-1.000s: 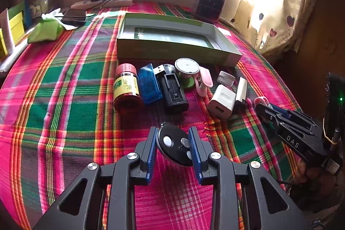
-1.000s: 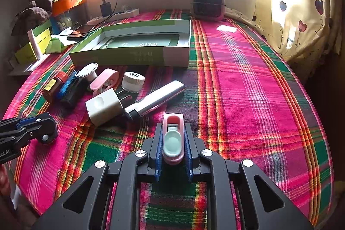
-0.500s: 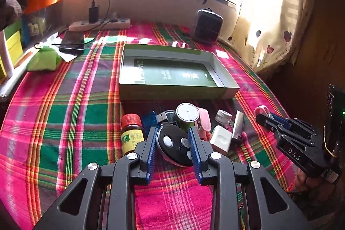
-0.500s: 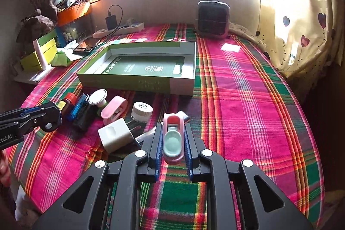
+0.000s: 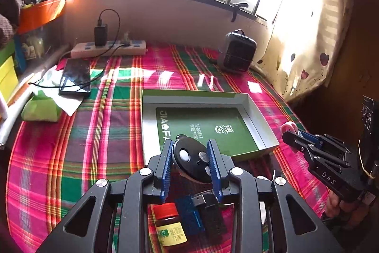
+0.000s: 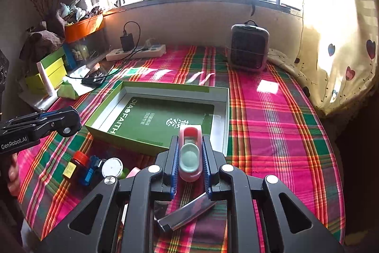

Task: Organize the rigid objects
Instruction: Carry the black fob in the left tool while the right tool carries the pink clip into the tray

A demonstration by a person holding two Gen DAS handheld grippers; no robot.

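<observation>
Now the black fob (image 5: 192, 159) sits clenched between the left gripper's (image 5: 189, 167) blue pads, held above the near edge of the green box (image 5: 258, 120), while the pink clip (image 6: 190, 153) is pinched tight in the right gripper (image 6: 189, 163), also over that box's near wall (image 6: 132, 141). Both loads look ready to go in, so the step in hand is judged to be the drop. To do it well, carry each piece toward twelve o'clock until it clears the wall and hangs over the green floor, lower it close, then release; letting go from height could make a hard piece bounce out. Keep the two tools apart, the left at nine o'clock of the right, so they do not knock. The jar (image 5: 169, 227), blue case (image 5: 189, 215) and silver bar (image 6: 187, 212) wait on the cloth (image 6: 272, 125) at six o'clock.
</observation>
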